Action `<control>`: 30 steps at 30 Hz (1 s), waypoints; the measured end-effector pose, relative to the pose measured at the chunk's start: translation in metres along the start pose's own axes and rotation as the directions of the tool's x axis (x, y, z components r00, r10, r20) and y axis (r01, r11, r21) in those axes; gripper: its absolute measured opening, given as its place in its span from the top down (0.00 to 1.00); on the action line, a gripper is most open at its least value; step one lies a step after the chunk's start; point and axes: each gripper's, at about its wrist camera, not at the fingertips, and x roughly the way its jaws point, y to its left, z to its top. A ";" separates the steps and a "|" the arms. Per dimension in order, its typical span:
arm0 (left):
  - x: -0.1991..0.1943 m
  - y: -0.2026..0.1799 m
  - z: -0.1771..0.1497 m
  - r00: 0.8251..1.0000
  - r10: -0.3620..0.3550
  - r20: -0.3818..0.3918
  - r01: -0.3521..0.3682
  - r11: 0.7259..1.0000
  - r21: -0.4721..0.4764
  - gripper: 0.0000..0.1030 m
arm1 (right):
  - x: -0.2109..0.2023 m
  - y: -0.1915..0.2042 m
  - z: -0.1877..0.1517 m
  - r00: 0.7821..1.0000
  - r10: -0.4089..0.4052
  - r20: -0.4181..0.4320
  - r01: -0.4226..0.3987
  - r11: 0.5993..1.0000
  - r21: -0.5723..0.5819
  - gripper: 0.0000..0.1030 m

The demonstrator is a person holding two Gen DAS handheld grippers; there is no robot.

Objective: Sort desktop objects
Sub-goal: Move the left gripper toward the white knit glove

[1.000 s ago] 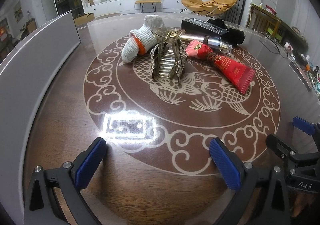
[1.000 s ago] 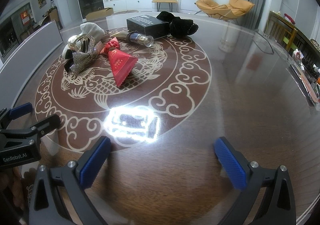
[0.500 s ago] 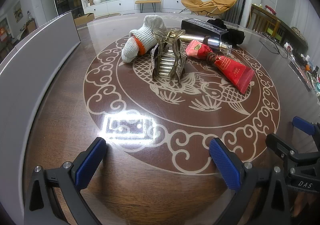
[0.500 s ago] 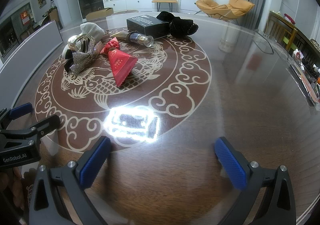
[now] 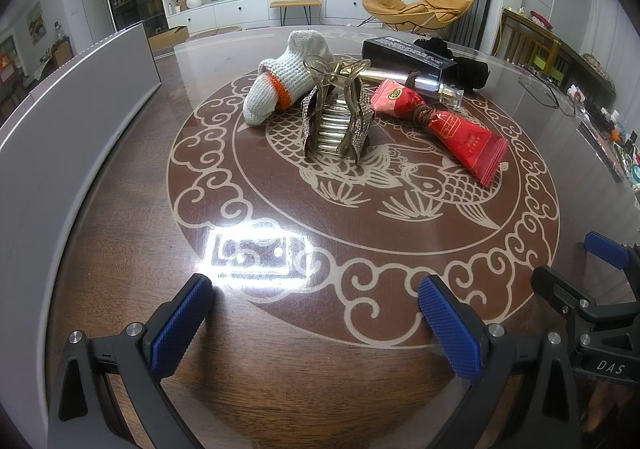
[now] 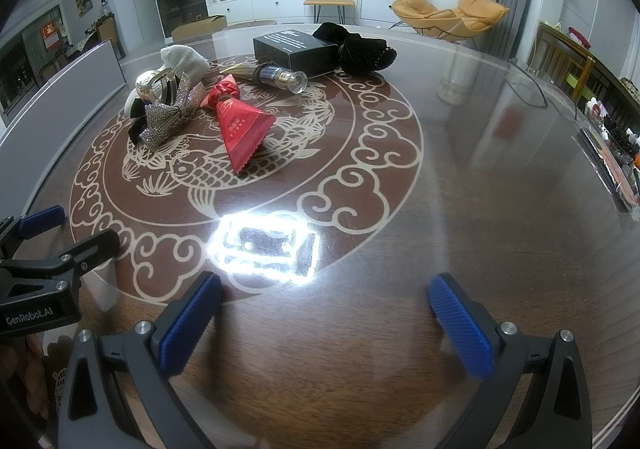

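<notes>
In the left wrist view the left tongs [image 5: 312,323] stand wide and empty over the desk [image 5: 120,249], the hair clip [image 5: 336,117] far ahead (beside the knitted sock [image 5: 280,81]), and in the right wrist view the right tongs [image 6: 326,323] are wide too, the red packet [image 6: 240,125] ahead at left.

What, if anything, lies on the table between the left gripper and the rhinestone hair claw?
Nothing visible does. The left gripper, jaws open and empty, faces the hair claw across bare patterned table. The knit sock and red packet lie beside the claw, not in front.
</notes>
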 end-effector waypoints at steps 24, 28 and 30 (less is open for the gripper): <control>-0.005 0.051 0.033 0.998 -0.059 0.021 0.060 0.992 -0.110 0.00 | 0.000 0.000 0.000 1.000 0.000 0.000 0.000 1.000 0.000 0.00; -0.005 0.050 0.074 0.996 0.049 0.070 -0.048 0.999 -0.013 0.00 | 0.000 0.000 0.000 1.000 0.000 0.000 0.000 1.000 0.000 0.00; 0.005 0.052 0.095 0.993 0.112 0.047 -0.113 0.993 0.018 0.00 | 0.000 0.000 0.000 1.000 0.000 0.000 0.000 1.000 0.000 0.00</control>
